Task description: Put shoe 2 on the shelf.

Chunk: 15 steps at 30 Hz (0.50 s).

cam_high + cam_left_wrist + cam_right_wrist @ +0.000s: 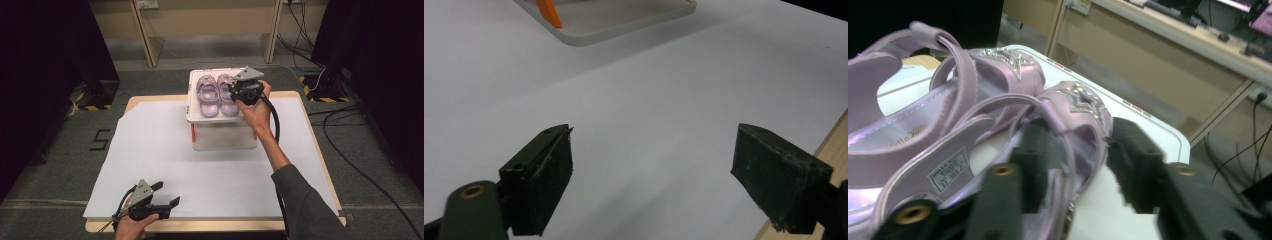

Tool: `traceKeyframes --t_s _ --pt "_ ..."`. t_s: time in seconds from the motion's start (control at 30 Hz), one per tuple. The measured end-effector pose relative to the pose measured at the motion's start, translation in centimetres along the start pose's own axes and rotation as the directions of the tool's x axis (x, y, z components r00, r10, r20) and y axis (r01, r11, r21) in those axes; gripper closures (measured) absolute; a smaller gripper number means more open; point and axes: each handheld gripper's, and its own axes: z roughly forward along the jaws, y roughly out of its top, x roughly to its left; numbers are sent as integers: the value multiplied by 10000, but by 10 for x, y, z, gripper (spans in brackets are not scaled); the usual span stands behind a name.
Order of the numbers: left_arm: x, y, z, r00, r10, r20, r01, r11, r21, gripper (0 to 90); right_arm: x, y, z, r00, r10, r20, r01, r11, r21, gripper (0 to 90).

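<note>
Lilac sandal (pixel 1068 125) straddled by right gripper (pixel 1078 150), near shelf edge (pixel 1168 132)

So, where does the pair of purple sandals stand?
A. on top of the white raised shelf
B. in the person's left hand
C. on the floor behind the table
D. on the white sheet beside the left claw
A: the purple sandals sit side by side on the white raised shelf, where the right claw reaches them.

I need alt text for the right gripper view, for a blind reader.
The right gripper has its black jaws astride the side of a lilac sandal, beside its twin on a white stand.
</note>
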Motion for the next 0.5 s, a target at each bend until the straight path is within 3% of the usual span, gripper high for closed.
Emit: traceKeyframes --t_s 0.2,0.3,0.5 --pt "0 0 0 10000 13 -20 -13 10000 29 160 -5 -1 -18 9989 442 -159 -450 9974 -565 440" --pt "0 0 0 10000 17 -32 -17 10000 35 160 -7 -3 -30 9961 696 -549 -740 9939 -820 424" --pt "1 -1 -1 9999 52 -87 -52 10000 56 160 -7 -12 -51 9900 760 -1185 -906 9882 -1237 396"
